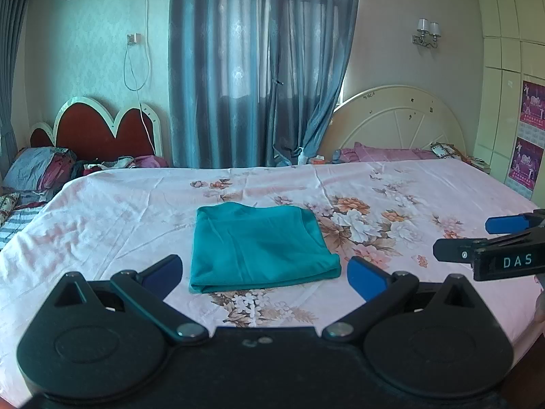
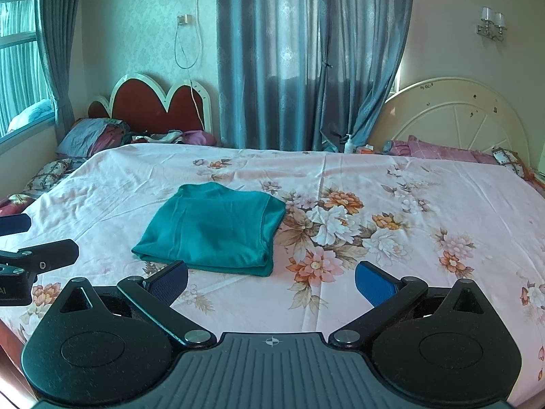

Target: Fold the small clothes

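Observation:
A teal garment (image 1: 259,247) lies folded into a neat rectangle on the pink floral bedsheet (image 1: 119,218). It also shows in the right wrist view (image 2: 214,228). My left gripper (image 1: 264,274) is open and empty, held just short of the garment's near edge. My right gripper (image 2: 270,283) is open and empty, near the garment's near right corner. The right gripper also shows at the right edge of the left wrist view (image 1: 477,238). The left gripper shows at the left edge of the right wrist view (image 2: 30,238).
A red heart-shaped headboard (image 1: 102,129) with piled bedding (image 1: 44,170) stands at the back left. A cream round headboard (image 1: 398,119) with pink pillows (image 1: 385,153) is at the back right. Blue curtains (image 1: 255,68) hang behind. A bottle (image 1: 301,156) stands by the far edge.

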The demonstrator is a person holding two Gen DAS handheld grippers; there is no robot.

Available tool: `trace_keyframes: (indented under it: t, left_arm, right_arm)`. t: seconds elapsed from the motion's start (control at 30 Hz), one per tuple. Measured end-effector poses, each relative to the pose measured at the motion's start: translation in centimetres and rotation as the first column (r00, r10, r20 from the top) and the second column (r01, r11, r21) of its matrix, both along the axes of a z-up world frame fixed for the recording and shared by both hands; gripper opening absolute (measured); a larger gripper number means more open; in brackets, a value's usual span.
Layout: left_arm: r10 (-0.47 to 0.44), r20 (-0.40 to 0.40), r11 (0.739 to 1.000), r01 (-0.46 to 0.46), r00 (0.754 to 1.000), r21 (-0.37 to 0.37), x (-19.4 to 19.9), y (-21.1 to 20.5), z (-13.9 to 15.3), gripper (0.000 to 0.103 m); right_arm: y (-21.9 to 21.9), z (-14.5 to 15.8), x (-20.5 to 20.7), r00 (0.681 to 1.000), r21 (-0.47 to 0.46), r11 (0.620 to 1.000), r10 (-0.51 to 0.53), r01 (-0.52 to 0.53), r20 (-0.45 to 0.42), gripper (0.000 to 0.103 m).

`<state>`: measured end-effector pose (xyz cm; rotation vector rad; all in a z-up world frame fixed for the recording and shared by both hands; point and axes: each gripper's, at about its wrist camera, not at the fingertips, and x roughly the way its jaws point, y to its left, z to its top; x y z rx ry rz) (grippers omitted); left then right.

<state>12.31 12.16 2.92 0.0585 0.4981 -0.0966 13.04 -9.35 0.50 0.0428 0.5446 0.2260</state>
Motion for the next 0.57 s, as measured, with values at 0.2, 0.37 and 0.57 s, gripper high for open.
trace_keyframes:
  t: [0.2, 0.37, 0.57]
  left_arm:
    - [0.009, -0.004, 1.0, -0.009, 1.0, -0.012, 0.05, 0.18, -0.19, 0.103]
    - [0.01, -0.001, 1.0, -0.01, 1.0, -0.021, 0.07, 0.36, -0.3, 0.103]
    - [0.015, 0.015, 1.0, -0.015, 1.0, -0.02, -0.02, 0.35, -0.34, 0.103]
  right_arm:
    - [-0.24, -0.23, 0.14, 1.0, -0.003, 1.0, 0.008, -0.008, 0.0, 0.103]
    - [-0.28, -0.28, 0.14, 1.0, -0.003, 1.0, 0.009, -0.009, -0.001, 0.103]
    - [-0.33, -0.56, 0.27, 1.0, -0.007, 1.0, 0.024, -0.024, -0.011, 0.103]
